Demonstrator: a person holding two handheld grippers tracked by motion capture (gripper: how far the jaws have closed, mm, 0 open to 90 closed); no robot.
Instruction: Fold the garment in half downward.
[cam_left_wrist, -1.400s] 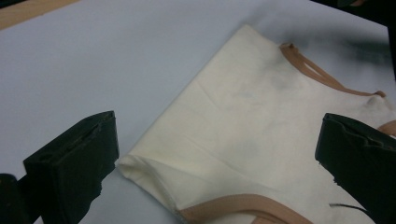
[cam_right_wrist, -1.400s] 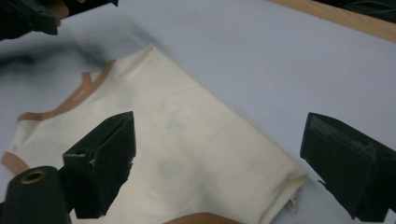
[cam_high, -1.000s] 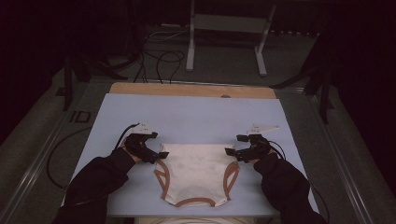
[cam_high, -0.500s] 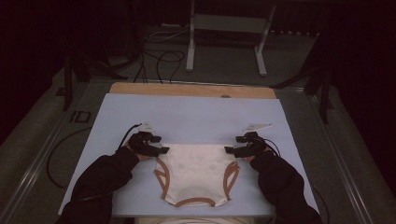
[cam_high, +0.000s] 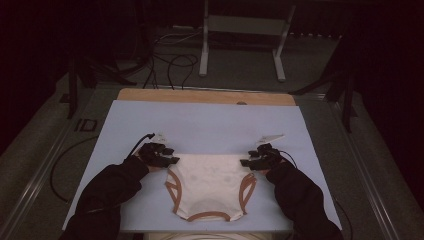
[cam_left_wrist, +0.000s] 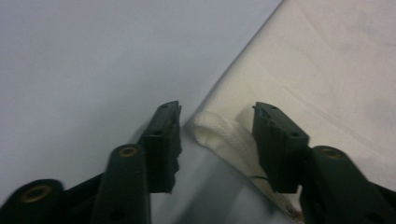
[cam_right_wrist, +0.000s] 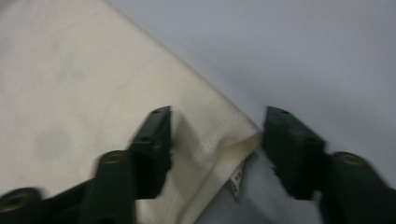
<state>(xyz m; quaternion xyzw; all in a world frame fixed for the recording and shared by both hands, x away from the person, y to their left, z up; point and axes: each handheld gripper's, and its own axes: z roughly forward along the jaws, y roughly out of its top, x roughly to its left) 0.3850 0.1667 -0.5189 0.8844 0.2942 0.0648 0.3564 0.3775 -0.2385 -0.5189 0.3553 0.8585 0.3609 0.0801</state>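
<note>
Left gripper (cam_left_wrist: 217, 123): jaws have just been closing, now roughly half open, straddling the far-left corner of the cream underwear (cam_left_wrist: 327, 70). Folded waistband corner sits bunched between the jaws; a gap shows on the left-jaw side, the right jaw is at or on the cloth, so not pinched yet. No grip.

Right gripper (cam_right_wrist: 217, 128): same story, jaws have just been closing, about half open, straddling the far-right corner of the underwear (cam_right_wrist: 93, 93). Corner fold and a small label (cam_right_wrist: 235, 179) under it lie between the jaws, and daylight shows on the right-jaw side. Not clamped.

High view: left gripper (cam_high: 167, 156) and right gripper (cam_high: 250, 161) sit low on the mat, one at each waistband corner, both lower and tighter on the corners than a second ago, when the jaws stood wide and a little above the cloth. Sleeves come in from the near edge.

The underwear (cam_high: 207, 187) lies flat with brown trim at the leg openings and near hem, waistband toward the far side, near the near edge of the blue mat (cam_high: 210, 122), about centred left to right. The mat covers a wooden table (cam_high: 205, 96) whose far edge shows bare.

Judgement: a two-corner pinch is in progress, likely to lift or fold the garment. The approach is done; closing must finish before any lift. Risk: a jaw catches only the top layer, or the corner slips out.
</note>
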